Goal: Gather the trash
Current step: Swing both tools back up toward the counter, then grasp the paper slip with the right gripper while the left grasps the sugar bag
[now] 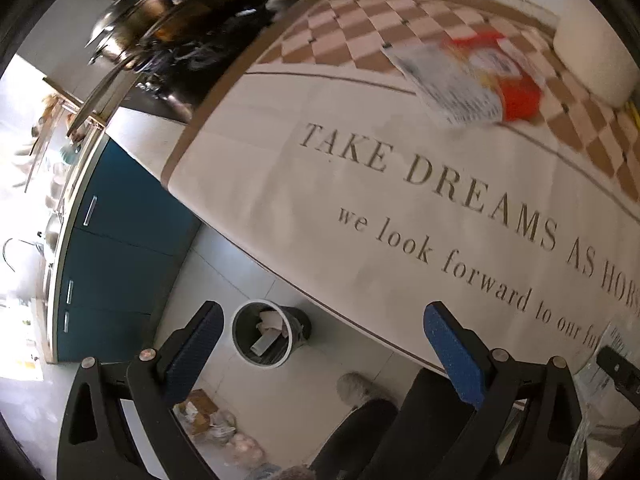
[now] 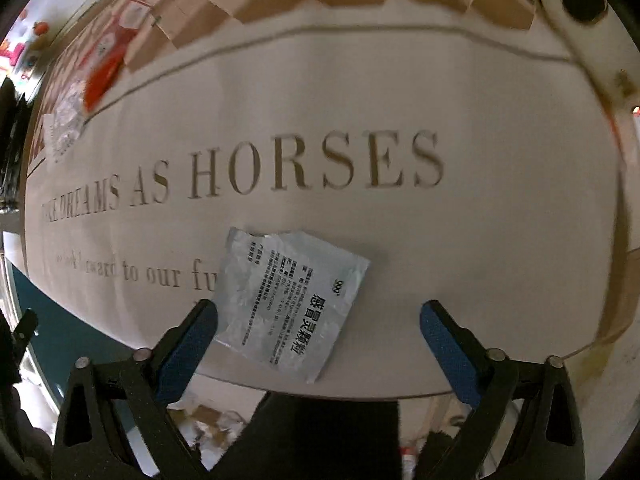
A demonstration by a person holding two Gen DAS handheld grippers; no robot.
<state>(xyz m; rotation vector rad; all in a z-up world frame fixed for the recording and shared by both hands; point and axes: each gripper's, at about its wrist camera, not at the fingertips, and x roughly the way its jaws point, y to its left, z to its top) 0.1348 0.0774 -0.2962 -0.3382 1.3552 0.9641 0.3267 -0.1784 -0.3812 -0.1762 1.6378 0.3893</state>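
Silver sachet (image 2: 290, 304) lies on our worktop (image 2: 400, 240) between the spread right gripper (image 2: 318, 334); our left gripper (image 1: 322, 340) gapes empty above the bin (image 1: 264, 332).

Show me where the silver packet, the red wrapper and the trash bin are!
silver packet (image 2: 292, 304), right wrist view, middle of its printed face
red wrapper (image 1: 516, 96), left wrist view, red part
trash bin (image 1: 240, 312), left wrist view, near rim

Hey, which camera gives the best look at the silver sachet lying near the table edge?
The right wrist view: the silver sachet lies flat, whole and sharp between the open right gripper fingers, its printed text visible. The left wrist view catches only a blurred sliver of it at the right border.
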